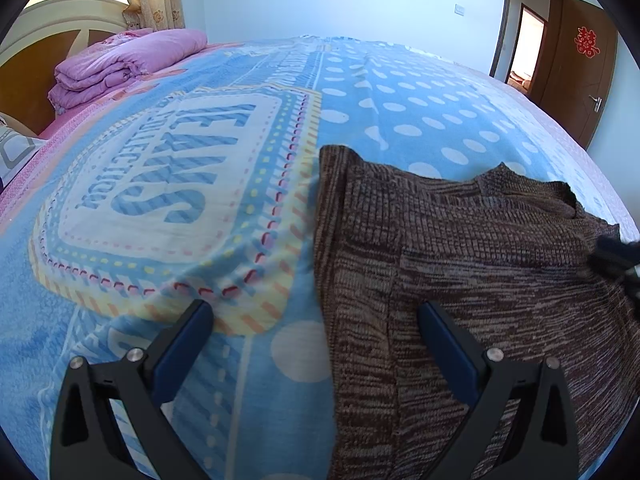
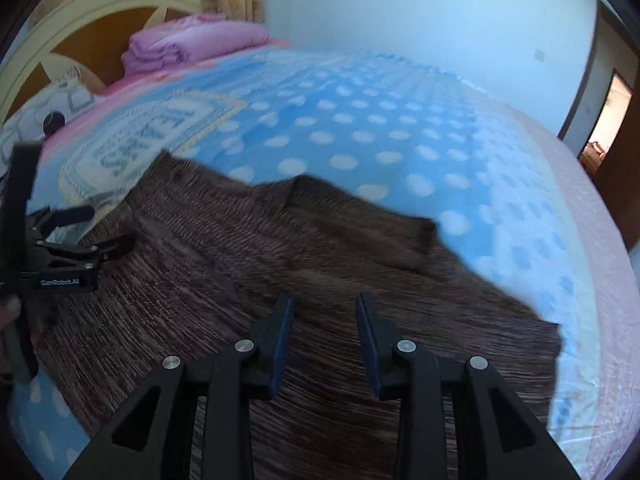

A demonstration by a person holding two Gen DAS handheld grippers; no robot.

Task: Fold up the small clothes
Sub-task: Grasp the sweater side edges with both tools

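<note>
We have a brown knit sweater [image 1: 460, 264] spread flat on the blue blanket [image 1: 168, 184], filling the lower right of the left wrist view and the lower middle of the right wrist view. Our left gripper [image 1: 316, 316] hangs with its jaws wide apart, one finger over the blanket and the other over the knit, straddling the sweater's left edge and holding nothing. Our right gripper [image 2: 325, 312] has its jaws partly apart above the middle of the sweater, with no cloth pinched between the pads; that view is smeared with blur, so we judge the hand to be in motion. The risks from here are plain. If we close the left jaws where they are, we may catch the blanket along with the hem and drag both. If the right gripper bites mid-panel rather than at an edge, the knit will bunch and the fold will come out crooked. A loose knit also stretches, so a pull from one side only could skew the sweater.
</note>
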